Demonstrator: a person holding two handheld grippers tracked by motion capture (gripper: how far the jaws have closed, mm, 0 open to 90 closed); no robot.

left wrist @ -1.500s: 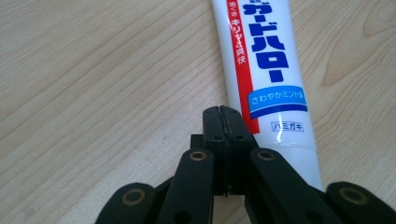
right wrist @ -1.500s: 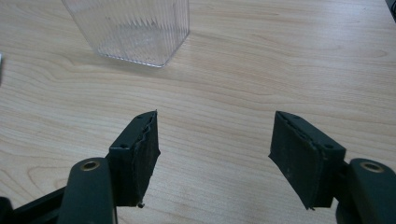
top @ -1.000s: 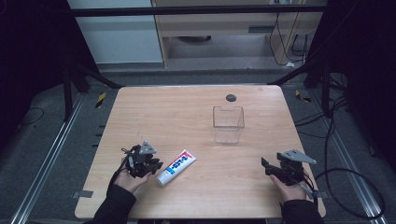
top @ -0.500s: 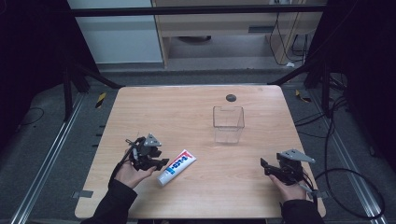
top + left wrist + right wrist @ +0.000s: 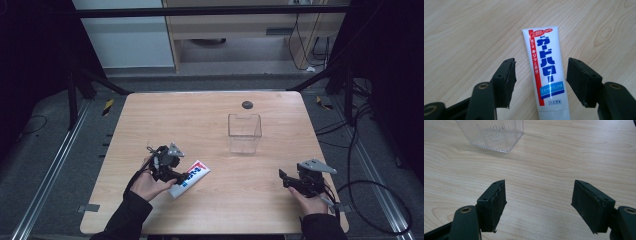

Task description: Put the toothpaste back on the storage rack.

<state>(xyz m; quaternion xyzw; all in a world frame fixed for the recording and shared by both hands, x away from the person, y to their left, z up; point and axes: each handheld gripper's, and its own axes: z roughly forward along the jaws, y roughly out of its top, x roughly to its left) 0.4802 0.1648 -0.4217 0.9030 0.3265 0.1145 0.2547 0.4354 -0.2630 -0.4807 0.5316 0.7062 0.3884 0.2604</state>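
As the left gripper (image 5: 540, 80) straddles the tube (image 5: 546, 75), its jaws stand spread to either side of the tube's lower body, touching nothing. The tube lies flat on the table (image 5: 210, 120) at near left, cap end toward the gripper, crimped end pointing away. It is probably light and soft-walled: a hard pinch at mid-body would dent it and could squeeze paste toward the cap, and the glossy printed skin may slip. The firmer hold is likely low on the body near the shoulder, just above the cap, across the narrow width. The right gripper (image 5: 539, 202) hovers at near right, jaws likewise wide apart and empty, over bare wood. A clear ribbed box (image 5: 244, 132) stands right of centre, farther off, well apart from the tube; a small dark disc (image 5: 247, 104) sits near the far edge. The tabletop is smooth pale wood, level and uncluttered, framed by dark surrounds, floor cables and cabinets beyond.
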